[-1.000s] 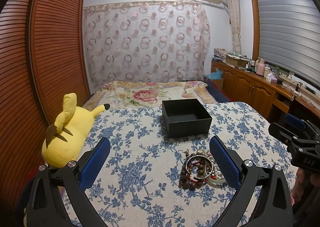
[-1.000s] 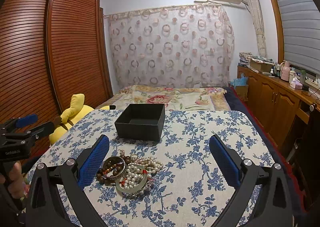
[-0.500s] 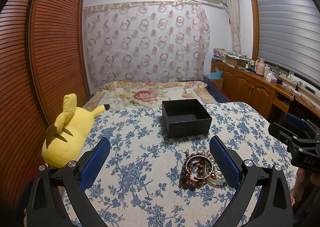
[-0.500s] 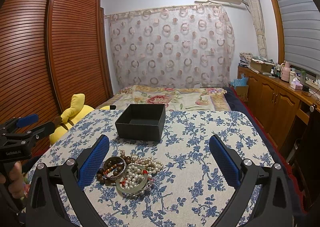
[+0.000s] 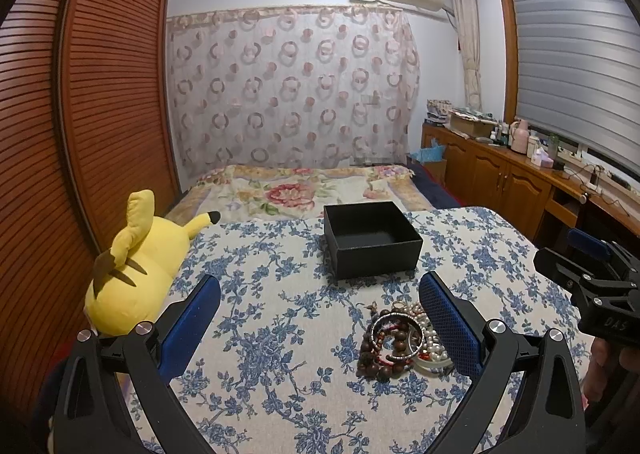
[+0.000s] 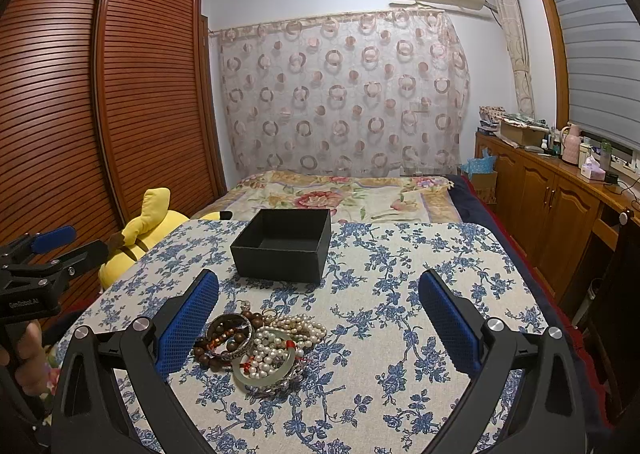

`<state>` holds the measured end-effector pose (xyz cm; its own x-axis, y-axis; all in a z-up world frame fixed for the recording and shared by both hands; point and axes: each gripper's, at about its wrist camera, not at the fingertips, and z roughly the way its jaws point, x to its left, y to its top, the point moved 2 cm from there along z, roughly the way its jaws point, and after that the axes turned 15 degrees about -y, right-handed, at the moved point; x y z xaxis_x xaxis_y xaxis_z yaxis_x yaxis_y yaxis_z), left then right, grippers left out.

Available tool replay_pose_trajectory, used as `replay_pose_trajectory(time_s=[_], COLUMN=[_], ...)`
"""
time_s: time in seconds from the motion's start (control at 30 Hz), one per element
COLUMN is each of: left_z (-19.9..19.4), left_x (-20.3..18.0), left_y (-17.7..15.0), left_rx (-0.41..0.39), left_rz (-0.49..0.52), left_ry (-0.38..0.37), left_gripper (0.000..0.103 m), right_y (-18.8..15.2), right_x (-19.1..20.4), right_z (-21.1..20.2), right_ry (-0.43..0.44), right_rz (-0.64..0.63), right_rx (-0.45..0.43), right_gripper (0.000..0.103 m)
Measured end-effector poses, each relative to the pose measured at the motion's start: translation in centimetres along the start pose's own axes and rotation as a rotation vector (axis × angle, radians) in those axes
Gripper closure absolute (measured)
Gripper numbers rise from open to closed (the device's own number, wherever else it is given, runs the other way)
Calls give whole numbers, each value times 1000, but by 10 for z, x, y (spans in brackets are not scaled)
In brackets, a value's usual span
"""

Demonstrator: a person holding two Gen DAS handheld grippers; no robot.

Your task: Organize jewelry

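A pile of jewelry (image 5: 402, 342) lies on the blue-flowered tablecloth: dark wooden bead bracelets, a silver bangle, pearl strands and a pale jade bangle (image 6: 266, 374). The pile also shows in the right wrist view (image 6: 260, 346). An open, empty black box (image 5: 370, 238) stands behind the pile, also in the right wrist view (image 6: 284, 246). My left gripper (image 5: 320, 318) is open and empty, hovering with its right finger beside the pile. My right gripper (image 6: 318, 318) is open and empty, its left finger beside the pile.
A yellow plush toy (image 5: 136, 274) lies at the table's left edge. A bed (image 6: 344, 193) is behind the table, a louvred wardrobe (image 5: 100, 93) at left, wooden cabinets (image 6: 560, 205) with clutter at right. The table's right edge (image 6: 516, 274) drops to the floor.
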<state>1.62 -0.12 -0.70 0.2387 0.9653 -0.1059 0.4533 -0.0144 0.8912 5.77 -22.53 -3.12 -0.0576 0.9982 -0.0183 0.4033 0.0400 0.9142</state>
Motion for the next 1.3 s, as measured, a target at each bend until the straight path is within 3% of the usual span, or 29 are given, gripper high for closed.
replay_pose_trajectory(time_s=[0.97,1.3], left_z=[-2,11], left_x=[0,2], left_y=[2,-8], left_rx=[-2,38], left_rz=[0,-15], left_ry=[0,-13], left_gripper=[7,7], right_y=[0,-12], right_x=[0,5], right_z=[-1,14], right_ry=[1,22], right_rz=[-2,-29], right_rx=[-1,32], right_gripper=[2,2])
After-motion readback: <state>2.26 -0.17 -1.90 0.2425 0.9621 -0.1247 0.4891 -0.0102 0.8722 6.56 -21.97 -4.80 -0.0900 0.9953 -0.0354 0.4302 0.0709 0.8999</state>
